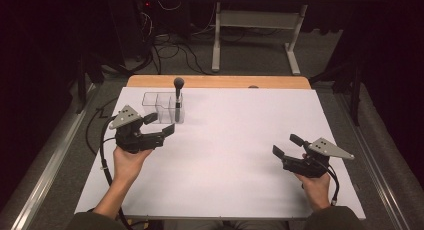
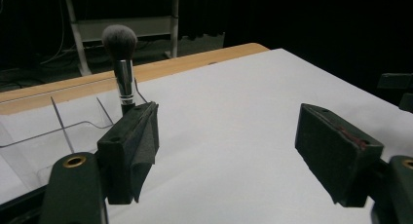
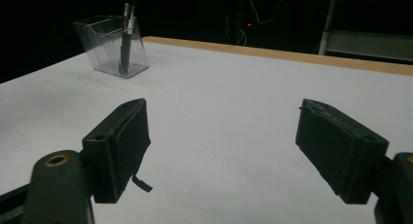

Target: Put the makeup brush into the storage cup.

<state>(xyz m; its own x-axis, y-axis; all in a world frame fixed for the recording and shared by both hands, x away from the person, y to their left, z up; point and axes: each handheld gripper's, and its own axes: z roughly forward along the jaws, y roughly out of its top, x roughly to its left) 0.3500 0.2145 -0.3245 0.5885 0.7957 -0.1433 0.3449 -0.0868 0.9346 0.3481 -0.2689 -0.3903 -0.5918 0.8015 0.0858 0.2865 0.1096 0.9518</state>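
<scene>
A makeup brush [image 1: 178, 92] with a dark fluffy head and silver ferrule stands upright in the right-hand compartment of a clear plastic organizer [image 1: 155, 106] at the back left of the white table. My left gripper [image 1: 160, 124] is held open just in front of the organizer, nothing between its jaws. In the left gripper view the brush [image 2: 122, 58] rises just behind the left jaw, and the organizer [image 2: 58, 126] lies to its left. My right gripper [image 1: 286, 145] is open and empty at the right front. The right gripper view shows the organizer [image 3: 111, 46] with the brush [image 3: 126, 34] far off.
A wooden strip [image 1: 218, 81] runs along the table's far edge. Beyond it, on the floor, stand a white frame leg [image 1: 216, 37] and loose cables [image 1: 170, 47]. The white tabletop [image 1: 230, 135] spreads wide between the two grippers.
</scene>
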